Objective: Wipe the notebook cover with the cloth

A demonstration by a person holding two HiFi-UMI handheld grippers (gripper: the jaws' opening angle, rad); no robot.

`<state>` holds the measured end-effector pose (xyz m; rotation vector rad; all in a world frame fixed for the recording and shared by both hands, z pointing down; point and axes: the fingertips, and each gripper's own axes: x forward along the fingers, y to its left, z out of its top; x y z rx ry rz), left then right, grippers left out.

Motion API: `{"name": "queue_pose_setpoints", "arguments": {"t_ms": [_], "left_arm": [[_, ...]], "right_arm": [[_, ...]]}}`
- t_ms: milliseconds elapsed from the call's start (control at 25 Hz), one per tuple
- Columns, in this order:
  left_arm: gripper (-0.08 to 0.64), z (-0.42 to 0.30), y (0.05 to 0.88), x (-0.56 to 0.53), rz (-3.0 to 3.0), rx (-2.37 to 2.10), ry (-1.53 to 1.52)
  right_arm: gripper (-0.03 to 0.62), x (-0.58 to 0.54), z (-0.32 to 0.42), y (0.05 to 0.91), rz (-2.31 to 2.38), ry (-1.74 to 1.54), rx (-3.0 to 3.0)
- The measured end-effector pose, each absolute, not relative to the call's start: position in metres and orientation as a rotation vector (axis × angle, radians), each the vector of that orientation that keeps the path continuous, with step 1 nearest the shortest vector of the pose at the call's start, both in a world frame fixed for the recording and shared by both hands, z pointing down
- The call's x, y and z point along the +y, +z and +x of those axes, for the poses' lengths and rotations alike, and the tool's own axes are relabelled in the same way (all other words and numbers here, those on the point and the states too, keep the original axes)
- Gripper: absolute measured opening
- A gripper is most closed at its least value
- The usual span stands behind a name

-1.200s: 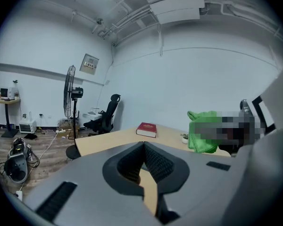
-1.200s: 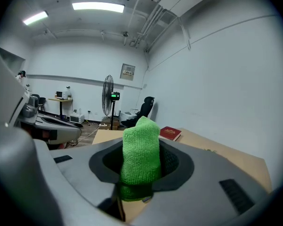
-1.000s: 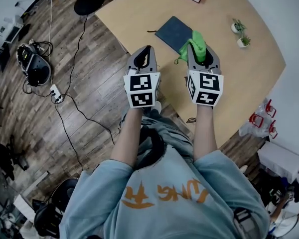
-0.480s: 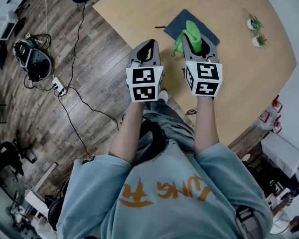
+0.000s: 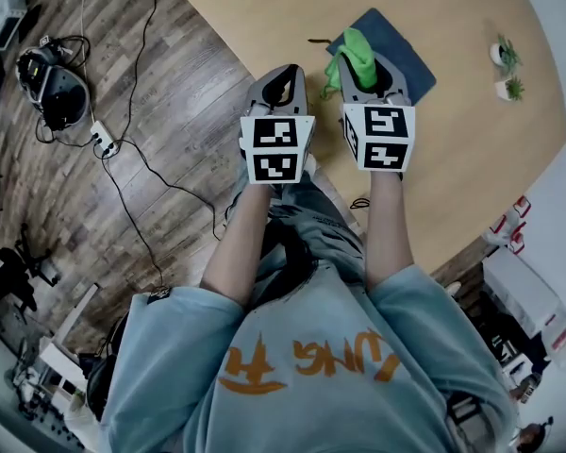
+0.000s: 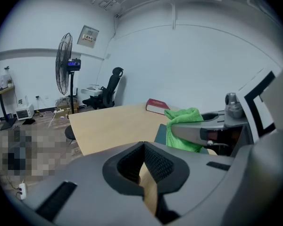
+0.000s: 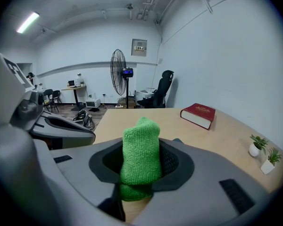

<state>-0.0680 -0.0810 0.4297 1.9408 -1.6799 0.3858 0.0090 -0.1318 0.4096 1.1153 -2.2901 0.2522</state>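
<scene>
Cloth [image 7: 140,149] pinched in right claw [image 5: 364,64], poised over notebook [image 5: 407,57] for wiping | left claw [image 5: 281,78] pressed together, empty, idle alongside

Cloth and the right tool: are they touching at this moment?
Touching. The right gripper view shows the cloth clamped between the jaws of the right tool, its folded end sticking out past them.

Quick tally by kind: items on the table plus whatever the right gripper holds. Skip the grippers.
Green cloth: 1
Dark blue notebook: 1
Red book: 1
Small potted plants: 2
Total: 5
</scene>
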Motion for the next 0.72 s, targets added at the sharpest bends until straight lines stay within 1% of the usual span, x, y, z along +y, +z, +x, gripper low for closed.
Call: {"name": "queue_pose_setpoints", "arguments": {"t_ms": [360, 720], "left_arm": [[0.017, -0.09, 0.444, -0.088, 1.915, -1.706, 0.422], [0.017, -0.097, 0.453, -0.09, 1.88, -1.707, 0.423]], "right_arm": [[0.127, -0.153, -0.008, 0.438, 1.061, 0.232, -2.238], [0.129, -0.165, -0.009, 0.461, 1.052, 0.241, -2.162]]}}
